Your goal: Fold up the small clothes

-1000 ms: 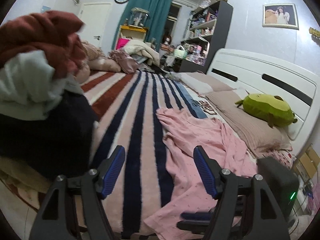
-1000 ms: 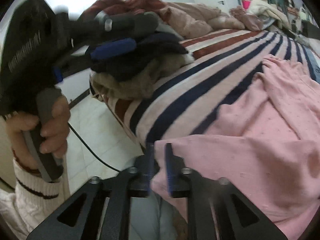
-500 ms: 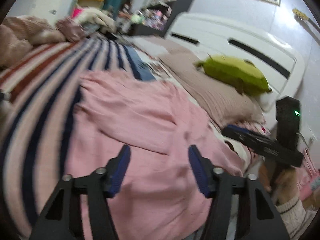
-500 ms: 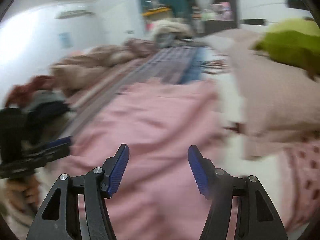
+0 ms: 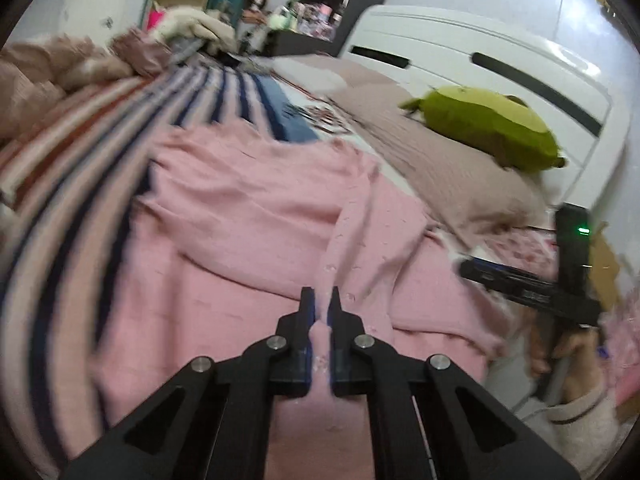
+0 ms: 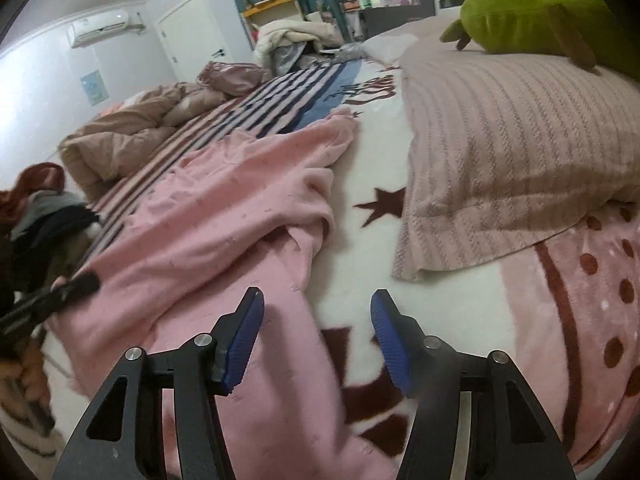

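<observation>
Since half a second ago your left gripper (image 5: 321, 305) has closed from spread to pinching the near hem of the pink garment (image 5: 248, 216), and your right gripper (image 6: 317, 336) has dropped lower, fingers (image 6: 248, 336) wide apart and holding nothing. Its left finger hovers over the garment's right edge, so that edge lies just left of the gap. From there the garment runs away up the bed (image 6: 360, 240) toward the striped blanket (image 6: 280, 96).
</observation>
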Motion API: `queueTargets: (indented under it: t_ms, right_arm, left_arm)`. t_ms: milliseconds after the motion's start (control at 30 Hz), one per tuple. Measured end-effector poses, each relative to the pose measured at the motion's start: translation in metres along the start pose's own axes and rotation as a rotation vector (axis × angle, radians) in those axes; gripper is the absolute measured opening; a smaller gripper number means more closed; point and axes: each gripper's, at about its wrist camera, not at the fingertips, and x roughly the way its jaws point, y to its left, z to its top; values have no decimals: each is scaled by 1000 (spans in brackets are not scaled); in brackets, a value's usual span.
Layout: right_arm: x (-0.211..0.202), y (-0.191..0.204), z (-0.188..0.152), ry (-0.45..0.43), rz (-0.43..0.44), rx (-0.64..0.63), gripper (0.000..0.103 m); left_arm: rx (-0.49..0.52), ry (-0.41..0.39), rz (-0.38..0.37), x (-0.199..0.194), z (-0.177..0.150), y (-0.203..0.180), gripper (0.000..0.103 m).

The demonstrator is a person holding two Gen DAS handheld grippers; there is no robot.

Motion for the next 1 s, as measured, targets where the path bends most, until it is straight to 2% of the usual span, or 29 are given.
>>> queueTargets:
  t_ms: [100, 133, 167, 233, 267, 300, 333, 367, 400, 533, 633, 733, 800, 833, 867, 900, 933, 1000]
  right_arm:
    - [-3, 9, -8, 53, 70, -33, 52]
    - [-3, 11, -12, 71, 63, -57, 52]
    - [-4, 15, -16, 89, 44, -89, 52]
    - [-7, 20, -25, 102, 11, -150, 52]
    - [-8, 22, -28, 105, 9, -163, 51]
    - [-10, 23, -31, 110, 10, -167, 46]
    - [-12, 24, -34, 115, 12, -173, 21]
    - [-13, 26, -36, 129, 16, -181, 1]
    - [-14, 27, -39, 145, 28, -181, 3]
    - [-29, 32, -45, 133, 142, -133, 2]
    - [-40, 41, -50, 135, 203, -127, 2]
    - [-31, 45, -59, 184, 188, -136, 3]
    - [-25, 42, -59, 202, 169, -120, 3]
    - [-25, 41, -58, 202, 171, -106, 9]
    - [-27, 40, -57, 204, 176, -89, 27]
    - [-28, 39, -55, 205, 172, -83, 38]
    - [-29, 40, -56, 210, 167, -92, 56]
    - [-22, 44, -60, 254, 168, -136, 58]
  left_arm:
    - [0, 22, 34, -2, 2, 16, 5]
    - [-8, 35, 37, -1, 1, 22, 12]
    - [-15, 39, 45, -1, -1, 26, 29]
    - [-28, 26, 51, -5, -5, 35, 50]
    - [-37, 15, 48, -8, -7, 39, 53]
    - [-46, 10, 43, -11, -8, 42, 54]
    - [-53, 9, 41, -13, -10, 44, 55]
    - [-59, 8, 44, -16, -12, 48, 57]
    - [-61, 6, 47, -19, -13, 50, 59]
    - [-72, -6, 29, -33, -19, 64, 79]
    - [-72, 10, 0, -37, -27, 69, 85]
    - [-71, 72, -44, -30, -40, 72, 89]
    - [-58, 90, -12, -25, -47, 72, 89]
    - [-60, 98, 10, -23, -50, 73, 89]
    - [-68, 99, 20, -23, -52, 74, 89]
    - [-80, 95, 15, -23, -53, 76, 89]
    - [-92, 89, 2, -24, -54, 78, 89]
    - [-101, 89, -7, -22, -55, 78, 89]
